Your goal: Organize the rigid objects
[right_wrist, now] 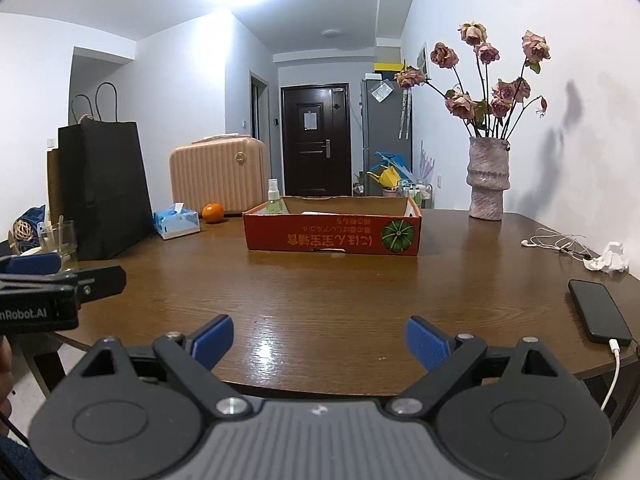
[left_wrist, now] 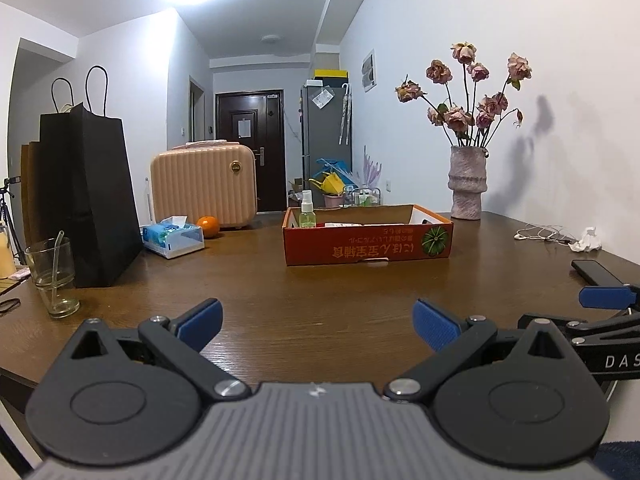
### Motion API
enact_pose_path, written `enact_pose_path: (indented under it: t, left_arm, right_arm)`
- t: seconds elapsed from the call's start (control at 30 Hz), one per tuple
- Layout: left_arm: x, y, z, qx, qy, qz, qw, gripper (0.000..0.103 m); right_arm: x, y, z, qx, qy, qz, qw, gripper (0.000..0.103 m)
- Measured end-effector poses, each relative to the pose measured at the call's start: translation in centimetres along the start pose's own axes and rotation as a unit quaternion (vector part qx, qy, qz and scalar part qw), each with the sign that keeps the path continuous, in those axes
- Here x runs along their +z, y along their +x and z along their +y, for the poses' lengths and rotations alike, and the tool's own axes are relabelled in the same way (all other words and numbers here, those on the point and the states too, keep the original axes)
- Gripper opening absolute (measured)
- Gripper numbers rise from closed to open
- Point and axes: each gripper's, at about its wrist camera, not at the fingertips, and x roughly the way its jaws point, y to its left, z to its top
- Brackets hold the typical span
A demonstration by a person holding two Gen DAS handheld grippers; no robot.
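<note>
While both hand-held grippers [left_wrist: 318,324] [right_wrist: 320,340] gape empty, red cardboard box [left_wrist: 368,242] well beyond them

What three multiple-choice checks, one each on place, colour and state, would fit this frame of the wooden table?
1. Where does the orange fruit lie?
A. inside the red cardboard box
B. on the brown wooden table, between the blue tissue pack and the red cardboard box
C. in the vase

2. What colour is the tall paper bag?
A. black
B. white
C. red

3. How are the left gripper and right gripper?
A. both shut
B. one holds the fruit
C. both open, empty

Key: B, it rests on bare wood; A, its sides are black; C, the blue pads stand wide apart.
</note>
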Motion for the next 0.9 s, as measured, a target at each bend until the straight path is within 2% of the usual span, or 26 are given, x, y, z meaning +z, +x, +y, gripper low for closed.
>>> enact_pose_path:
  t: [0.47, 0.9]
  left_arm:
    - [0.01, -0.69, -0.33, 0.006, 0.015, -0.023, 0.9996, 0.103]
    - [0.12, -0.72, -0.47, 0.004, 0.018, -0.025, 0.9995, 0.103]
  right_arm:
    - [-0.08, -0.25, -0.01, 0.003, 0.003, -0.006, 1.0, 0.093]
    - [0.03, -0.1, -0.2, 0.001, 0.007, -0.005, 1.0, 0.093]
